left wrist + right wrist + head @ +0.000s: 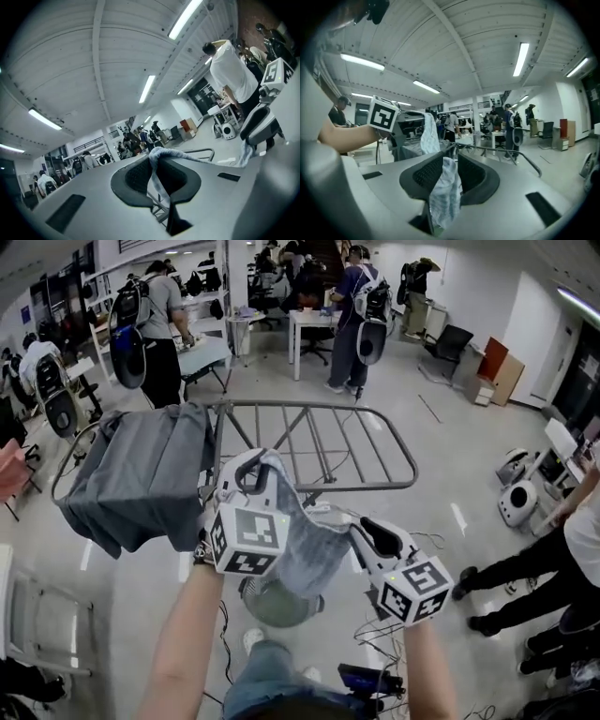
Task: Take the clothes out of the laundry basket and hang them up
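- The left gripper [251,472] is pressed together on one end of a pale blue-grey cloth [314,540]. In the left gripper view a thin fold of the cloth [157,157] rises between the closed pads and spills over the top.
- The right gripper [368,525] pinches the other end. In the right gripper view a bunched wad of the cloth [443,197] is wedged between its pads [424,171] and hangs down below them.
- The cloth is off the floor, stretched between the two grippers. In the head view its long axis runs from upper left to lower right, with the left end higher and the middle sagging in a loose belly.
- The cloth is held in front of a metal drying rack [375,442], at its near edge. The rack's bars lie flat and open.
- A grey garment [141,474] is draped over the rack's left wing, hanging down on both sides, just beside the left gripper.
- A round greenish basket [279,604] sits on the floor directly under the sagging cloth, partly hidden by it.
- The right gripper view shows the left gripper [396,129] holding the cloth up like a vertical strip against the rack [506,157].
- Other people stand at tabletops [314,320] farther back in the room.
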